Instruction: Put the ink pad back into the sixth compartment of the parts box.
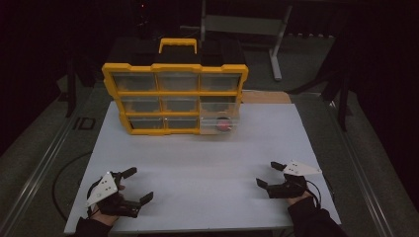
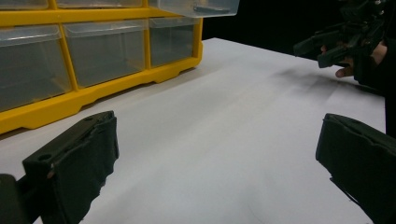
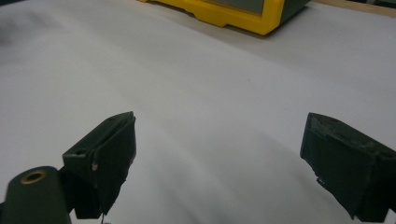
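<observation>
Both grippers are held low over the near part of the white table (image 1: 207,163), well apart from each other: the left gripper (image 1: 137,185) near the front left corner, the right gripper (image 1: 271,174) near the front right. The jaws of each are spread wide, with nothing between them. The yellow drawer organizer (image 1: 175,94) stands upright at the far side of the table, well apart from both grippers. Its bottom-right clear drawer (image 1: 221,124) is seen pulled out toward the person, with a red object (image 1: 225,123) inside; what that object is cannot be told. Risk, as judged: the open drawer could be overdrawn and tipped out, or the light cabinet dragged forward, if one gripper pulls without the other bracing the frame. The high view gives the drawer's contents; the left gripper view (image 2: 210,154) instead shows the lower drawer fronts close up and the other gripper beyond. The right gripper view (image 3: 219,154) offers just the cabinet's base corner.
</observation>
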The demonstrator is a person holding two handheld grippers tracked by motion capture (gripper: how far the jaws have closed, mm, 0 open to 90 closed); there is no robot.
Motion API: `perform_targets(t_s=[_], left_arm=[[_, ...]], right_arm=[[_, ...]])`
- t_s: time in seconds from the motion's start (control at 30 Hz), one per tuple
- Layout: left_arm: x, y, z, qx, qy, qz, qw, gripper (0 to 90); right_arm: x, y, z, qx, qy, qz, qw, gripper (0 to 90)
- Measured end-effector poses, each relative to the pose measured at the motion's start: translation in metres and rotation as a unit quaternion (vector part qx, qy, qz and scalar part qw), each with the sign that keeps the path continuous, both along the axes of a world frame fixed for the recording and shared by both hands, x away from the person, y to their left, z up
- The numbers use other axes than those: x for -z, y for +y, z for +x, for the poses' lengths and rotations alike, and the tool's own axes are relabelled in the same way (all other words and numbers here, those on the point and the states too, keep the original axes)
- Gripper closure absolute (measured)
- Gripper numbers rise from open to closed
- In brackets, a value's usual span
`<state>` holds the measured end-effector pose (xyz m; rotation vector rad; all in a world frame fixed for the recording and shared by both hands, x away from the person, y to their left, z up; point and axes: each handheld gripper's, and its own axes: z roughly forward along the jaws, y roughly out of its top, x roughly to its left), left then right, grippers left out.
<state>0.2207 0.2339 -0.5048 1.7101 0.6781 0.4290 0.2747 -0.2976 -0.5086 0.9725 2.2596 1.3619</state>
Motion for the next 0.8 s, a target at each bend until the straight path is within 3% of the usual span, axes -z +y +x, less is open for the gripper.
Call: perform_targets(t_s=[0.3, 0.57, 0.8], left_arm=[[0.0003, -0.0003, 0.0001, 0.002, 0.001, 0.002, 1.0, 0.0], [0.0016, -0.0008, 0.0008, 0.002, 0.003, 0.001, 1.0, 0.0], [0.0017, -0.001, 0.001, 0.003, 0.003, 0.003, 1.0, 0.0]], right_arm=[[0.0065, 0.007, 0.0045, -0.003, -0.012, -0.008, 0.9999, 10.7], [0.0074, 0.0064, 0.0097, 0.026, -0.024, -0.012, 0.9993, 10.9], [0.0081, 0.0066, 0.009, 0.032, -0.026, -0.017, 0.999, 10.9]])
